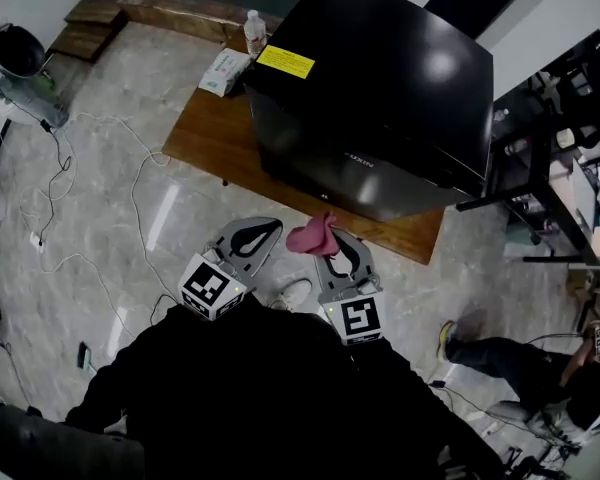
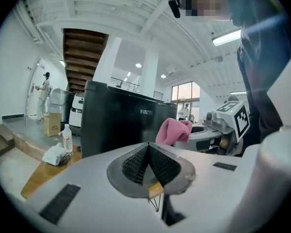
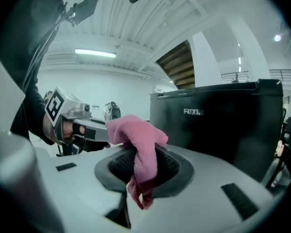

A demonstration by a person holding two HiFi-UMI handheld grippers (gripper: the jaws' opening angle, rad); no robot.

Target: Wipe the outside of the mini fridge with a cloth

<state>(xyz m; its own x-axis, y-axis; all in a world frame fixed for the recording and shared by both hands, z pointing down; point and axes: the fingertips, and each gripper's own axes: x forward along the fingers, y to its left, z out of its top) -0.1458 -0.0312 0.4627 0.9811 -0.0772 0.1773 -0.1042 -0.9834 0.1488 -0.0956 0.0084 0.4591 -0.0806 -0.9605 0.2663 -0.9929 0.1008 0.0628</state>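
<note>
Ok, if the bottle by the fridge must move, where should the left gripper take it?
Probably the bottle high up, jaws level, from the front: it stands upright, the fridge hems one side, the white pack lies low before it.

A big open work hall, like a lab. Left of the mini fridge (image 1: 370,98) loose wires (image 1: 134,203) trail over shiny stone floor (image 1: 110,258), right of it stands a rack (image 1: 537,173) of gear, behind it wooden stairs (image 2: 82,57) climb to a high white ceiling (image 2: 136,8)
</note>
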